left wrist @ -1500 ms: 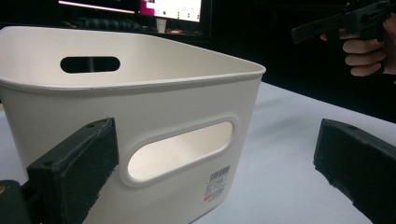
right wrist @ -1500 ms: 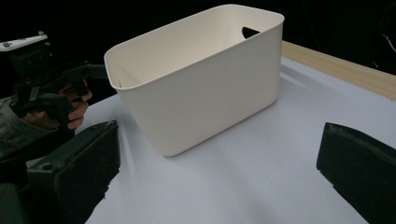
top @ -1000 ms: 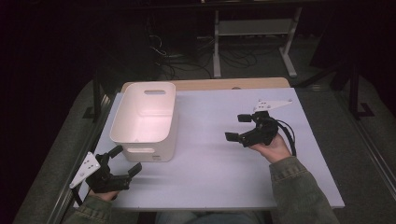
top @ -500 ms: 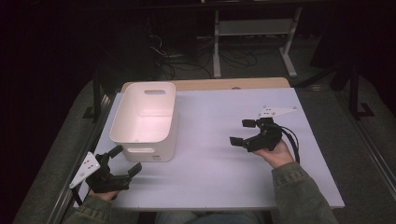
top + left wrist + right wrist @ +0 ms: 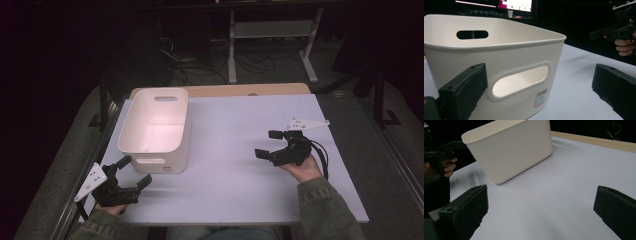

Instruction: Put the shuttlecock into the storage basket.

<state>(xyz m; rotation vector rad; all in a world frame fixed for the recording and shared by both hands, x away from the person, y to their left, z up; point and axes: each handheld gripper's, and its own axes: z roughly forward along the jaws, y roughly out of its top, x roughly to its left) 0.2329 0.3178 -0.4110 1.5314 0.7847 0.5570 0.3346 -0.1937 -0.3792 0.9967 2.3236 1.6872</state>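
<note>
Since the earlier frame your right gripper (image 5: 267, 144) has drifted a little lower and further from the bin (image 5: 155, 129), toward your side of the table (image 5: 235, 120), while your left gripper (image 5: 134, 172) has stayed at the bin's near corner. Both grippers have their jaws spread wide and hold nothing. The bin stands upright and looks empty, on the left part of the table, with a handle slot in the wall that faces you. In the left gripper view one jaw sits very close to that wall, just beside the slot, though I cannot tell if it touches. I think the risk is there: the bin is probably light, so if you close or push forward from this angle you may slide it or tip it instead of gripping the rim. The table is a plain pale sheet with a wooden strip behind the bin. Beyond the bin the room is dark, with cables (image 5: 200, 65) on the floor and a metal stand (image 5: 272, 37).
</note>
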